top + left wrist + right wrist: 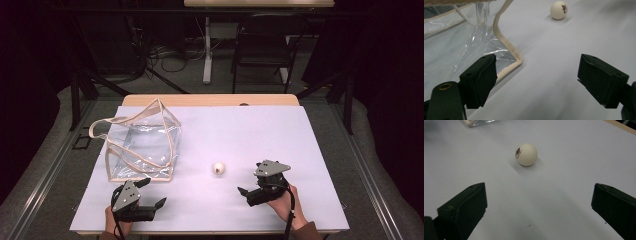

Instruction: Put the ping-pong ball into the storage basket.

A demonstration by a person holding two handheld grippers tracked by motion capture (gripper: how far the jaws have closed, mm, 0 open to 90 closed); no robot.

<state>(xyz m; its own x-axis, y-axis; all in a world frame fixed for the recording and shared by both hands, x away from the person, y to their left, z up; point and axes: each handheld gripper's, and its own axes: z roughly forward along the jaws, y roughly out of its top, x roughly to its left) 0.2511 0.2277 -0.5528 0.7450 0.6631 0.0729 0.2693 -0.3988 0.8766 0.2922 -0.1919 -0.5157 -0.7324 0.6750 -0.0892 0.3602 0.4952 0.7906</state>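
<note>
The surface (280,130), covered in pale sheet, was seen carrying two things. A clear bag (142,145) with beige trim was stood ahead of the left tool (150,194), its near corner just beside that tool's left jaw in the left gripper view; the mouth was seen gaping upward. The left tool was held with jaws spread wide, nothing between them.

The right tool (250,187) was likewise held wide apart and empty, low over the surface. A small white ball (526,154) with dark print was seen resting directly ahead of it, centred between the jaws' line, near but not touching. From the left tool the ball (559,10) was seen ahead and off to the right, farther away.

No long axis is offered by a ball, so approach angle is judged not to matter. The right tool is judged the nearer and better aligned: a straight advance is called for, then a close. Rolling away on contact is judged the main risk.
</note>
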